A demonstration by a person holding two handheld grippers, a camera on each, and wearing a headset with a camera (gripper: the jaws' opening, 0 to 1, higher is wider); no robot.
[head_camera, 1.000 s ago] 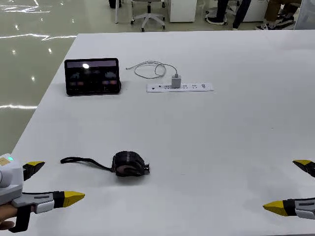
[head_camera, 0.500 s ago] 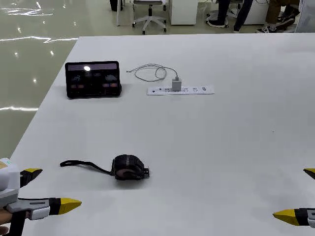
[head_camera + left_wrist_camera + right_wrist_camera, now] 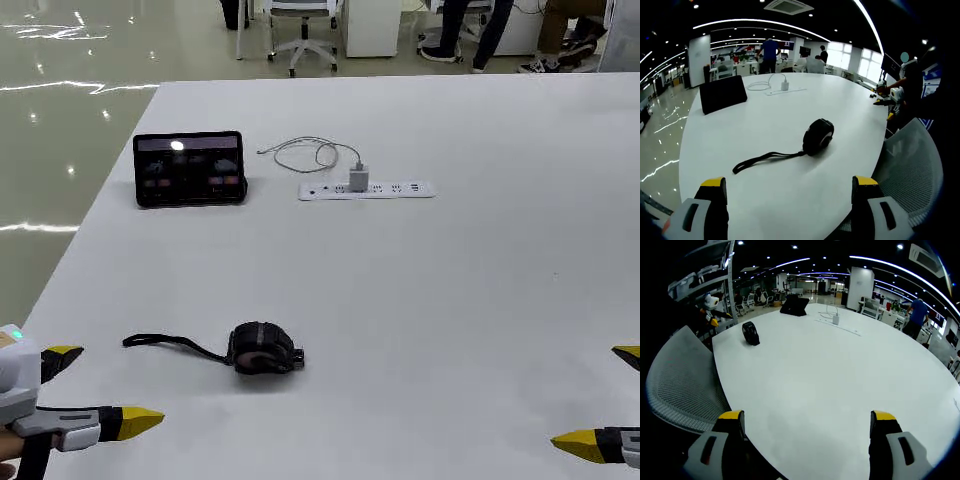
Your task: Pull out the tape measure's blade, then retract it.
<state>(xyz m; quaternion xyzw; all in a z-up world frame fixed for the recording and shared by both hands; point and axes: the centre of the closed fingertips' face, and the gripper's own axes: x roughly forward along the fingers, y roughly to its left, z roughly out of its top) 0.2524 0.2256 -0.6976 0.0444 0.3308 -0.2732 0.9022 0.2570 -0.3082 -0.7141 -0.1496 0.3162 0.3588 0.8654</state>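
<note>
Currently left tool (image 3: 110, 385) and right tool (image 3: 590, 395) both gape wide, holding nothing. Tape measure (image 3: 262, 348) lies on worktop (image 3: 450, 280), nearer the left tool. Risk: an off-centre pinch may skid its rounded case; an unrestrained blade could snap back.

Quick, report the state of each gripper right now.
Left gripper: open, holding nothing; the tape measure lies ahead of it, untouched.
Right gripper: open, holding nothing.
</note>
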